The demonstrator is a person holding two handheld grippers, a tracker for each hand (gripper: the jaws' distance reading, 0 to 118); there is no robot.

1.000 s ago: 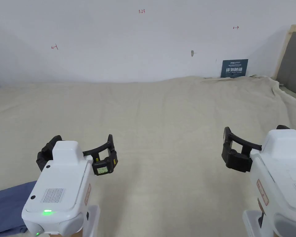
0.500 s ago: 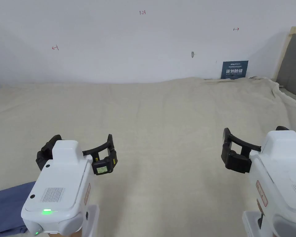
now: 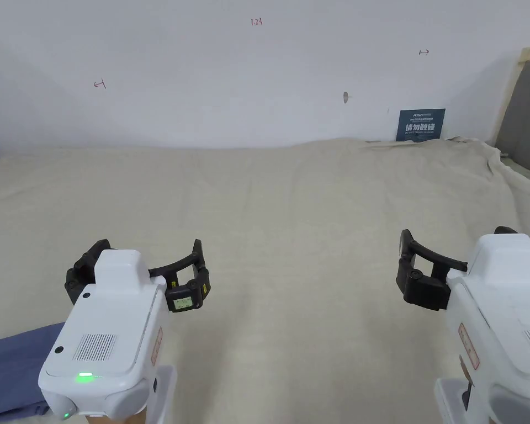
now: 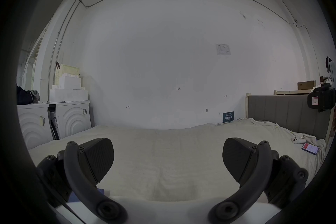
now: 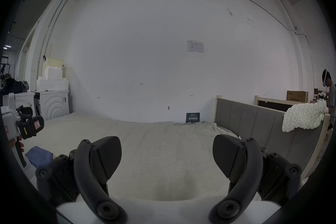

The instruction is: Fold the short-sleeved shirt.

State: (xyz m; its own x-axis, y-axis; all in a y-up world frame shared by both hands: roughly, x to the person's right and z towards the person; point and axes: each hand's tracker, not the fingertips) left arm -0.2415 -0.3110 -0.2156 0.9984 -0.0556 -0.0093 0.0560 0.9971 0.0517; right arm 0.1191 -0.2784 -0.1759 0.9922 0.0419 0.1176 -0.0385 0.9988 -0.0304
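A blue garment (image 3: 10, 364) lies bunched at the near left edge of the beige bed sheet (image 3: 291, 221), just left of and below my left gripper (image 3: 148, 247). In the right gripper view the same blue garment (image 5: 39, 155) looks folded, and a corner of the blue garment (image 4: 101, 191) peeks out under the left jaw in the left gripper view. My left gripper (image 4: 168, 155) is open and holds nothing. My right gripper (image 3: 454, 232) hovers over the sheet at the near right, far from the garment. My right gripper (image 5: 167, 155) is also open and holds nothing.
A grey headboard (image 3: 526, 110) borders the bed on the right, with a white knitted blanket (image 5: 305, 117) draped over it. A phone (image 4: 310, 148) and a small white device (image 4: 298, 139) lie near it. White machines (image 4: 72, 118) stand left of the bed. A person (image 5: 330, 89) stands far right.
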